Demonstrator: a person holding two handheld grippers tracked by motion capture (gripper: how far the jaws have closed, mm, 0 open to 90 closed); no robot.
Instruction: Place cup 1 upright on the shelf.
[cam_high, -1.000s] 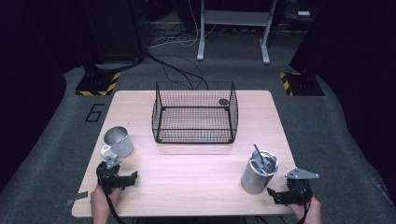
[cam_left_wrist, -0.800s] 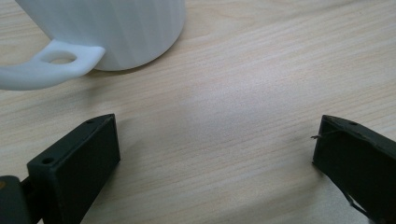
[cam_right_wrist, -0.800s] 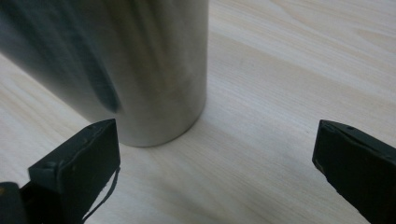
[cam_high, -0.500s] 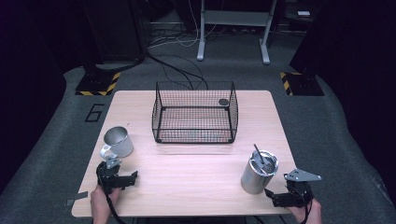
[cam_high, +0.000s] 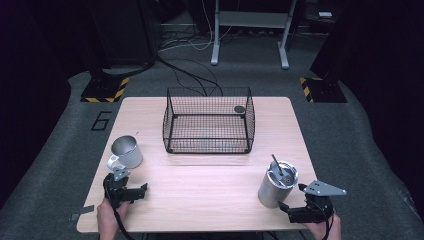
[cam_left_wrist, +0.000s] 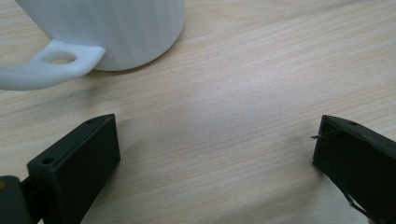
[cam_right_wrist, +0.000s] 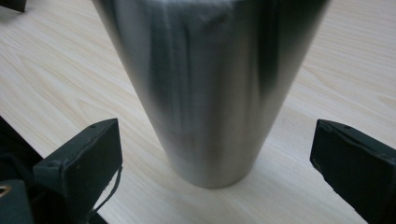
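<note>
Where pale wood grain runs: smooth white mug (cam_left_wrist: 107, 28) beyond wide-open left gripper (cam_left_wrist: 215, 154); brushed steel tumbler (cam_right_wrist: 210, 88) before wide-open right gripper (cam_right_wrist: 215, 163).

Wire basket (cam_high: 209, 121) blocking table (cam_high: 200, 175) centre-back, bare wood between mug (cam_high: 126, 151) and steel tumbler (cam_high: 276, 183)

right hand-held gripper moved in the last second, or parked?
Yes, slightly. The right hand-held gripper has edged left toward the steel cup on the table; the cup itself stays put against the wire basket.
</note>
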